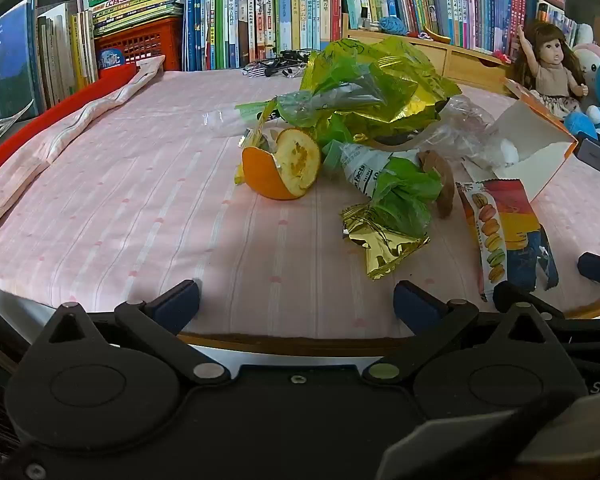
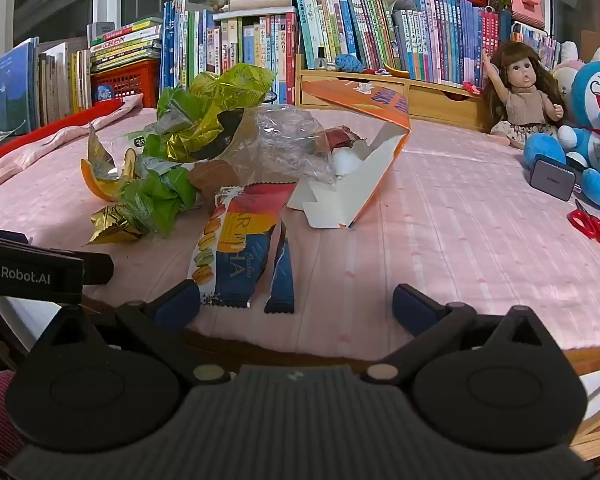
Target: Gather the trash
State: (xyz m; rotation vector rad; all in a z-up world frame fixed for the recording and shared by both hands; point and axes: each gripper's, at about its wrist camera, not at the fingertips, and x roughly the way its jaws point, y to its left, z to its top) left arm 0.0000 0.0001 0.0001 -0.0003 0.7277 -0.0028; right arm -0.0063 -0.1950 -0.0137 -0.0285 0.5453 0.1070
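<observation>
The left gripper [image 1: 296, 300] and right gripper [image 2: 296, 300] hover at the near edge of the pink tablecloth [image 1: 120, 208], jaws spread wide and empty. Just ahead lies the trash: a torn macaron wrapper [image 2: 236, 256], orange peel [image 1: 284, 166], crumpled green-gold foil [image 1: 364, 92] and an opened orange carton [image 2: 364, 160].

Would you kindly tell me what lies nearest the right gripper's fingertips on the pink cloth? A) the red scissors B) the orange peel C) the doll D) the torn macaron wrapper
D: the macaron wrapper lies just ahead of the open right gripper, with its lower edge beside the left fingertip.
</observation>
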